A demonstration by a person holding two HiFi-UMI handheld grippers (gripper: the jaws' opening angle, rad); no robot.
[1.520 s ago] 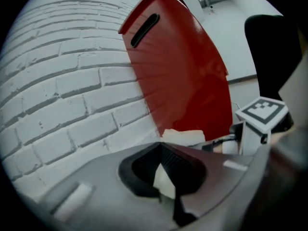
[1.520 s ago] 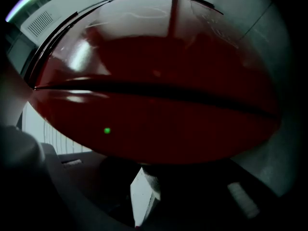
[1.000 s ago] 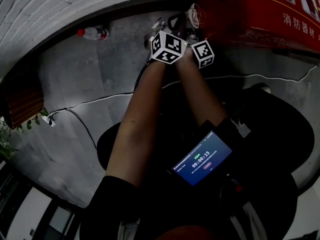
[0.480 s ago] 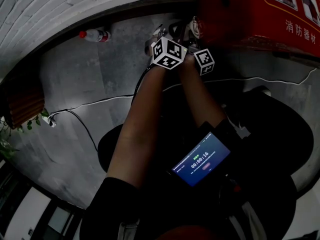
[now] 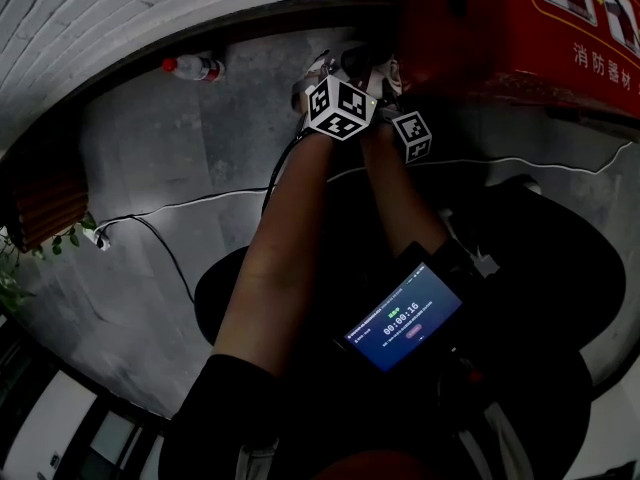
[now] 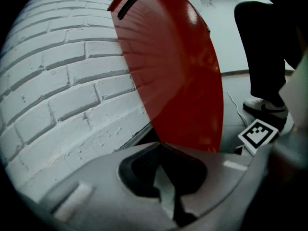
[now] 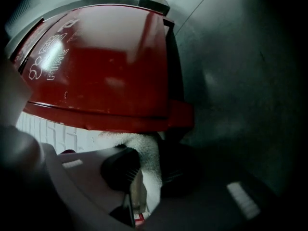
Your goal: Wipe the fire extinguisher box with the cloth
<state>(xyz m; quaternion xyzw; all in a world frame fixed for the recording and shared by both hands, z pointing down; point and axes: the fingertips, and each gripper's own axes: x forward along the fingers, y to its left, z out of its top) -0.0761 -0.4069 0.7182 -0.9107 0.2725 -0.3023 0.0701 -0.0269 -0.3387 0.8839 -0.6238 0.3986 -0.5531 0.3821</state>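
The red fire extinguisher box stands on the floor against the white brick wall, seen at the top right of the head view. Both grippers are at its left end. My left gripper has its jaws together, with the tips against the box's red side panel; I see no cloth clearly in it. My right gripper is shut on a white fluffy cloth. The cloth is pressed up under the lower red edge of the box.
A plastic bottle with a red cap lies by the wall at the left. A white cable runs across the grey floor. A plant is at the far left. A lit screen sits at my chest. A person's shoe stands beyond the box.
Both grippers have moved a little farther away from me, closer in to the left end of the red box. The cloth stays in the right gripper.
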